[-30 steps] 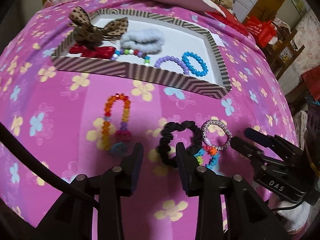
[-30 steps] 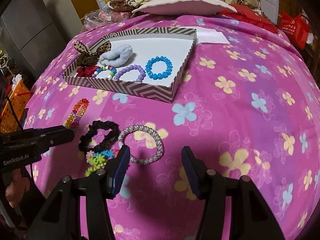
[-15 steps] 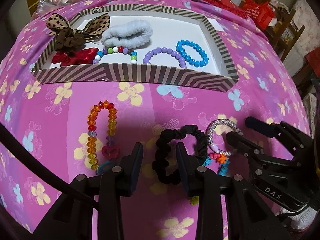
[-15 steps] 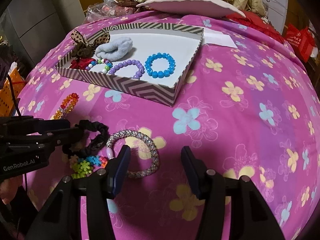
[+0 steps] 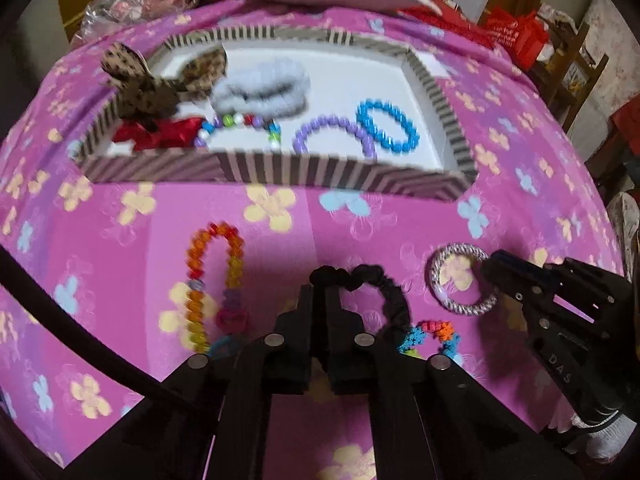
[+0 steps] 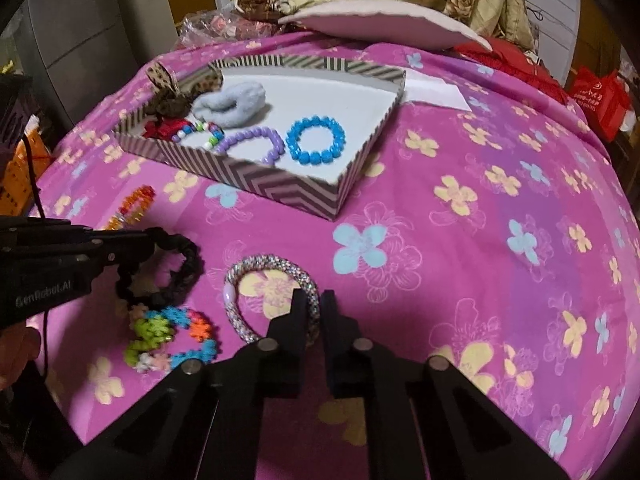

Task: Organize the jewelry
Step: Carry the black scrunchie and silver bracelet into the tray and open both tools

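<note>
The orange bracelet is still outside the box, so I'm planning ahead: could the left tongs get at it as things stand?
Probably not yet: the left tongs are shut on the black scrunchie. The orange bracelet lies uncovered just beside them.

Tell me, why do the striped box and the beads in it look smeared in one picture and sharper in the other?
Left wrist view: motion blur smears the striped box and the blue bead bracelet. Right wrist view: the same box and bracelet look crisper, only softly blurred. Both views: fisheye bending curves the bedspread, with dark corners.
</note>
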A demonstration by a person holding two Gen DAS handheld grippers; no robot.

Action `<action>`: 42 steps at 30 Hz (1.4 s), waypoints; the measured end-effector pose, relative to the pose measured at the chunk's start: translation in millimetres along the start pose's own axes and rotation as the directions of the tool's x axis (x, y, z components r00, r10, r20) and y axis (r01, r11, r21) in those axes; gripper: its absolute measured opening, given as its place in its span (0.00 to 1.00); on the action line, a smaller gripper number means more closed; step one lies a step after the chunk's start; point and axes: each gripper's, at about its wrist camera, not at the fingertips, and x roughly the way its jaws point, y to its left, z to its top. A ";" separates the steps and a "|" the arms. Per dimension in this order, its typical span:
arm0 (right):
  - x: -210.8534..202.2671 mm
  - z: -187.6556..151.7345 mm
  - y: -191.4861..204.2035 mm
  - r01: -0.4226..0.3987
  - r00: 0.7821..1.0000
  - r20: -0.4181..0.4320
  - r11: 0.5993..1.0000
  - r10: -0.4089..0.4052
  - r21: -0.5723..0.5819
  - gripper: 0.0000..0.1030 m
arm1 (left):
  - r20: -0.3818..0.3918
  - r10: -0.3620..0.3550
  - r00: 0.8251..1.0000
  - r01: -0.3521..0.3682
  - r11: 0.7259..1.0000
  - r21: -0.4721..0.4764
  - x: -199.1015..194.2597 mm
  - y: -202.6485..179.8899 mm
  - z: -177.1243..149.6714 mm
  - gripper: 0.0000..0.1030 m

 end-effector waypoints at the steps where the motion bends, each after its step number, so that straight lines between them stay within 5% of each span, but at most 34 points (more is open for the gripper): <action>1: -7.5 2.6 1.3 -0.001 1.000 0.016 1.000 0.001 -0.006 0.07 | 0.015 -0.002 1.000 0.002 1.000 0.000 -7.4 1.6 2.2 0.26; 10: -45.1 30.0 3.0 -0.003 0.996 0.088 1.000 0.005 -0.028 0.07 | 0.089 -0.013 0.996 0.013 1.000 -0.010 -43.9 7.8 27.8 0.26; 20: -29.3 73.1 -8.3 0.004 0.996 0.088 0.999 -0.001 -0.033 0.07 | 0.126 0.019 0.992 -0.020 1.000 0.005 -49.2 -0.4 77.5 0.26; 31: 30.7 136.1 -36.5 0.040 0.998 0.050 0.999 -0.039 -0.017 0.07 | 0.090 -0.003 0.996 0.009 0.998 -0.068 0.2 -3.9 164.9 0.26; 42: 95.8 174.3 -52.9 0.050 0.999 -0.005 0.998 -0.051 -0.032 0.07 | 0.023 0.090 0.996 -0.085 0.986 -0.144 78.1 18.8 223.3 0.26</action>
